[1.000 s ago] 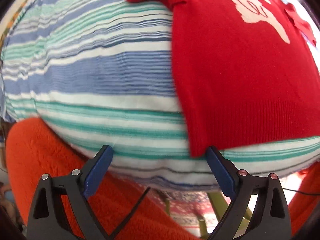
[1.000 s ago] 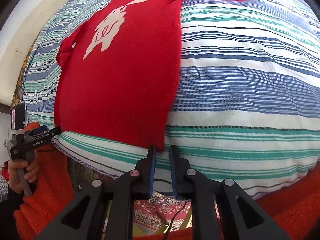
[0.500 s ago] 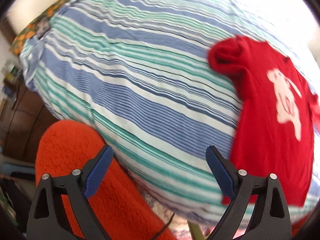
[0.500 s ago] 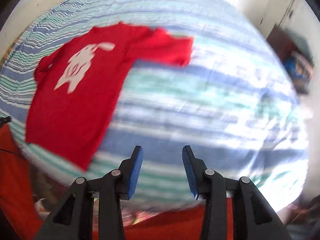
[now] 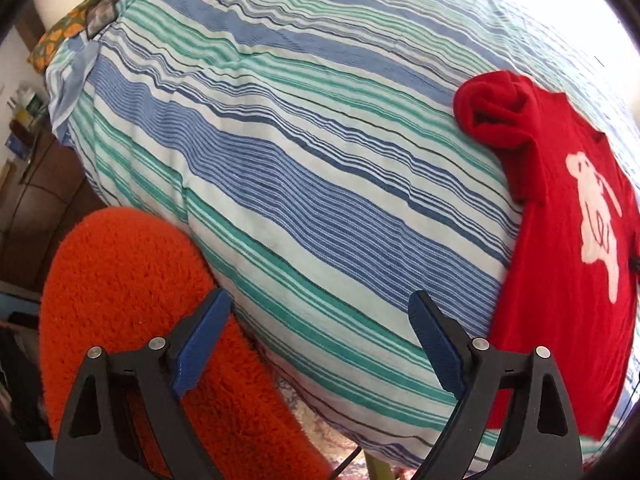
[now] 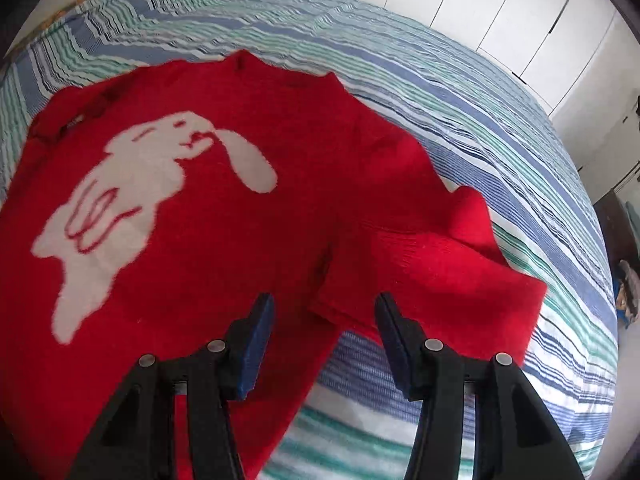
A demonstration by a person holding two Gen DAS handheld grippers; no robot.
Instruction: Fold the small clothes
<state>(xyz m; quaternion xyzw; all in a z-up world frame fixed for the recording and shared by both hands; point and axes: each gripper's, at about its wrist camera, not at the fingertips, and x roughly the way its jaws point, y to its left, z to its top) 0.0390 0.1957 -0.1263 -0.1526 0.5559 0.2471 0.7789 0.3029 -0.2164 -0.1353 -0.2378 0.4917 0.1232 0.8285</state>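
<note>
red sweater (image 6: 224, 216) flat on striped bed (image 6: 460, 92), sleeve (image 6: 432, 264) lower right of frame | my right hand-held gripper (image 6: 324, 340) nearer, just been closing, unclenched, sleeve cuff straight ahead | my left hand-held gripper (image 5: 316, 344) released, sweater far right

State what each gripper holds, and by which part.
Nothing is held. The left gripper hangs open over the striped bedcover; the right gripper stands open above the red sweater.

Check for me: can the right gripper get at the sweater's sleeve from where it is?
Probably yes. The right gripper is open and empty just above the sleeve of the red sweater, and nothing lies between them on the bed.
</note>
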